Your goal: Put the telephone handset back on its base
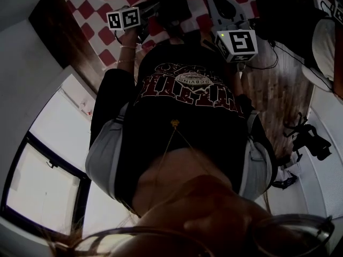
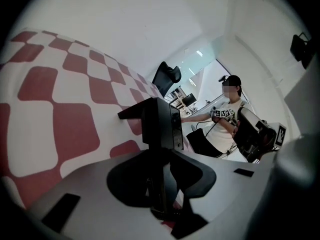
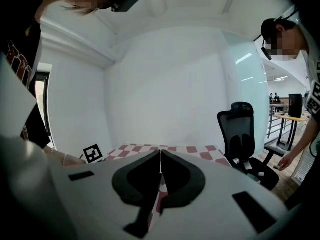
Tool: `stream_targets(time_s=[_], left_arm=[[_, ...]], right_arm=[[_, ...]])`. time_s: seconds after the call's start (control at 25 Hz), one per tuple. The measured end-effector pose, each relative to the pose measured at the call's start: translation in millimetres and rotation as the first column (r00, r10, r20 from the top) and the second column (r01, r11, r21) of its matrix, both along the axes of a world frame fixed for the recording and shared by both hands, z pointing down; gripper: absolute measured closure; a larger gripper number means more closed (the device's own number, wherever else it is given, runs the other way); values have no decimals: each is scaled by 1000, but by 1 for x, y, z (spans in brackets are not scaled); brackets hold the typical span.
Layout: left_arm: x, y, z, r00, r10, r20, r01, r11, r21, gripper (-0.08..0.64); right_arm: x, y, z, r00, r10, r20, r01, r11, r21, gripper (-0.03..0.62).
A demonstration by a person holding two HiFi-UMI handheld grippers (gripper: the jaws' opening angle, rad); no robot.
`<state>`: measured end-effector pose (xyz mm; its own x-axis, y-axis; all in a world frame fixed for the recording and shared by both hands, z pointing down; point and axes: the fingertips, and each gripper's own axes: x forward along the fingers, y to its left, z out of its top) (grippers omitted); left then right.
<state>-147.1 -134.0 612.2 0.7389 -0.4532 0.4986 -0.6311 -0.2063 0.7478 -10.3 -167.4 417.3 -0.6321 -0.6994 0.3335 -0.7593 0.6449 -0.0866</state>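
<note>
"While the left claw [image 2: 162, 159] stands parted round the telephone handset [image 2: 157, 116], where's room?"
"The checkered bench [image 2: 60, 114] lies open leftward, with an office chair [image 2: 167, 76] beyond its far edge. The right claw [image 3: 160, 156] is pinched together, empty, tilted slightly down."

- Left gripper [image 2: 162, 159]: jaws parted, nose tilted downward.
- Right gripper [image 3: 160, 159]: jaws pressed together (only a thin seam shows between them).
- Both arms reach forward from the chest; the left hand [image 1: 128, 36] clasps its handle.

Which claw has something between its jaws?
The left claw: a black object, probably the handset, stands between its jaws. On the right claw the jaws are together, nothing between.
</note>
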Motion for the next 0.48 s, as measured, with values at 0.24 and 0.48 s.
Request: stream_targets(time_s=[0.24, 0.48], left_arm=[[0, 1, -1, 989, -19, 143, 15, 999, 29, 437], [-3, 1, -3, 963, -90, 254, 75, 995, 68, 405]], right_arm=[[-2, 3, -5, 1000, -24, 8, 24, 1000, 14, 571], [-4, 7, -11, 998, -55, 19, 54, 998, 30, 571]])
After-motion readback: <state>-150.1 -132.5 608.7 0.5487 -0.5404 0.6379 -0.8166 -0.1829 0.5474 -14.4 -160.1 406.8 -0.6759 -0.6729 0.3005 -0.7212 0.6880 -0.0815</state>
